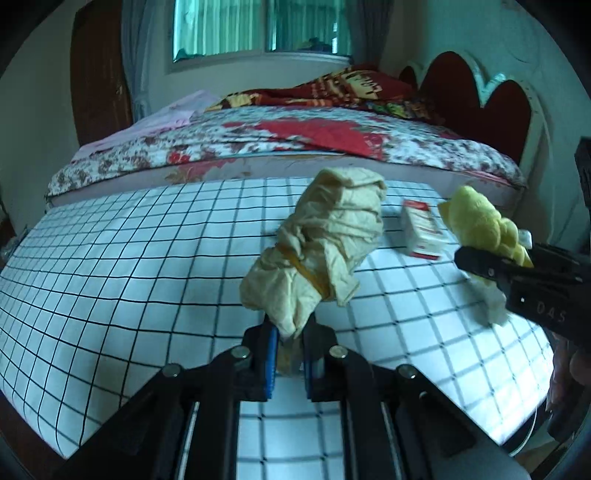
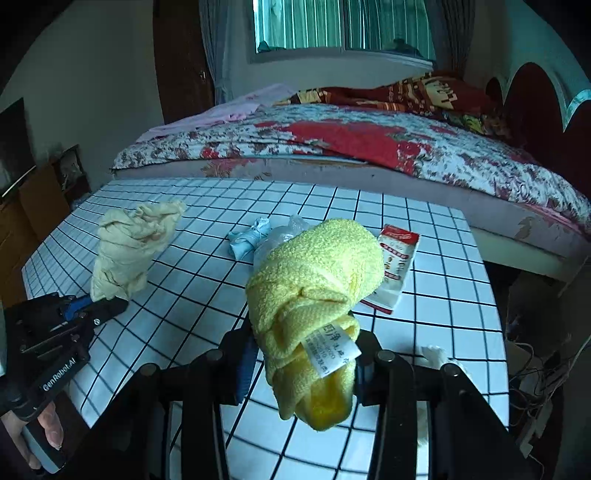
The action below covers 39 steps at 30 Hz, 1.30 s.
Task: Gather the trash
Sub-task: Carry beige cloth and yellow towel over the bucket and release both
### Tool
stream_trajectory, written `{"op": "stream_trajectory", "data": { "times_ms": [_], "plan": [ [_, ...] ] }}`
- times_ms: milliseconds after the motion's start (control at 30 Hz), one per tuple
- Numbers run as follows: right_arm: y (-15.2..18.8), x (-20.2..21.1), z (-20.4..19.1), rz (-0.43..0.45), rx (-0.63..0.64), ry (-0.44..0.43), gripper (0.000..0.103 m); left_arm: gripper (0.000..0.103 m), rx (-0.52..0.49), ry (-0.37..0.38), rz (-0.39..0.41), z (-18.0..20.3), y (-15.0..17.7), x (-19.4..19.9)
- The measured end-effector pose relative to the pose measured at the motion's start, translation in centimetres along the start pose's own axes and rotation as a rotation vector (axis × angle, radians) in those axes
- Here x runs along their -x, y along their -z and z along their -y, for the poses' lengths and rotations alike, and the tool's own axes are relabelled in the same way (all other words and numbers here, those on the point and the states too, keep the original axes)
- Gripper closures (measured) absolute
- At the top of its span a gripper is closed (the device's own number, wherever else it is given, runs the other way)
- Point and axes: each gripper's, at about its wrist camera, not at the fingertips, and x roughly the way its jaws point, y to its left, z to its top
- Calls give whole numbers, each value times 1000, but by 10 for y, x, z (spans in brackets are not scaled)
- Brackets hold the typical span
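Left tongs (image 1: 290,360) clamped on beige rag (image 1: 325,236), lifted off counter (image 1: 129,258). Right tongs (image 2: 301,373) pinching yellow towel (image 2: 314,280), likewise raised. Left to collect, by the look: packet (image 2: 397,266), blue wad (image 2: 247,238), clear plastic (image 2: 291,229). Bin unseen.

A home bedroom is showing: a bed (image 1: 280,147) under a floral quilt (image 2: 369,147), a curtained window (image 1: 258,29).

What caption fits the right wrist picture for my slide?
Right gripper lifts a knotted yellow towel above the checked table, bed behind.
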Motion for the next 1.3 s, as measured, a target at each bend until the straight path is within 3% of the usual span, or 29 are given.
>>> {"op": "stream_trajectory", "data": {
  "times_ms": [333, 700, 1000, 1300],
  "plan": [
    [34, 95, 38, 91, -62, 49, 60, 91, -62, 67, 48, 57, 20, 57],
    [88, 177, 101, 131, -153, 155, 60, 91, -167, 184, 61, 138, 43, 90],
    [143, 209, 155, 81, -234, 246, 60, 91, -276, 305, 15, 213, 64, 88],
    [205, 212, 200, -31, -276, 273, 60, 91, -373, 411, -113, 281, 105, 68]
  ]
}}
